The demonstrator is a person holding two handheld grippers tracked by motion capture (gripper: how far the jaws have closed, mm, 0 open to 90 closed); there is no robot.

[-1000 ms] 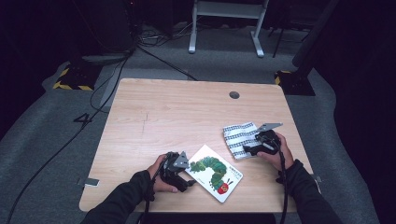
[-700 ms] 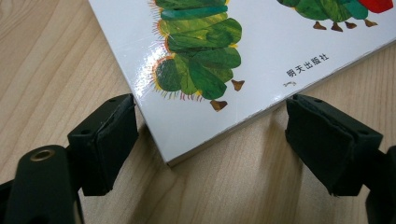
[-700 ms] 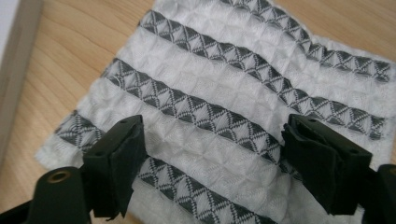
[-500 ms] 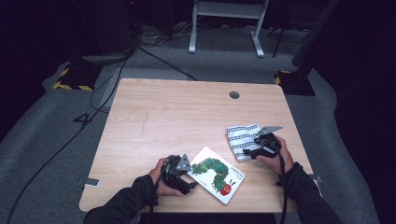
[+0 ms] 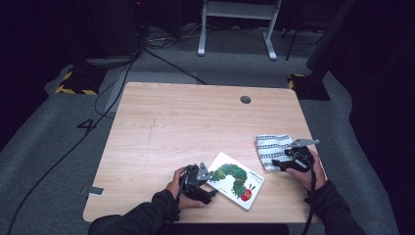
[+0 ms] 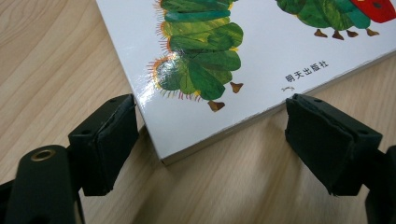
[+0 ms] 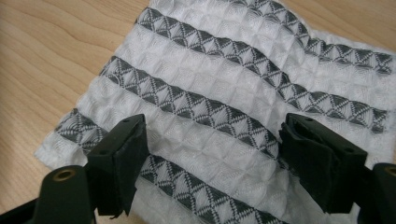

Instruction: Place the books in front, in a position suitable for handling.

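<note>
Caterpillar picture book (image 5: 235, 179) lies flat near the front edge of the wooden table (image 5: 195, 122), its corner sitting between the wide-open jaws of the left gripper (image 5: 204, 182) — nothing gripped yet. Right gripper (image 5: 279, 163) hovers, jaws also spread, over a striped waffle-weave cloth (image 5: 272, 146) just beside the book; judging by this, both grasps are still ahead.

The left gripper (image 6: 212, 140) stands with jaws spread wide — one at eight o'clock, one at four — either side of the picture book's (image 6: 261, 56) near corner on the wooden table (image 6: 51, 51), neither pad pressing.
</note>
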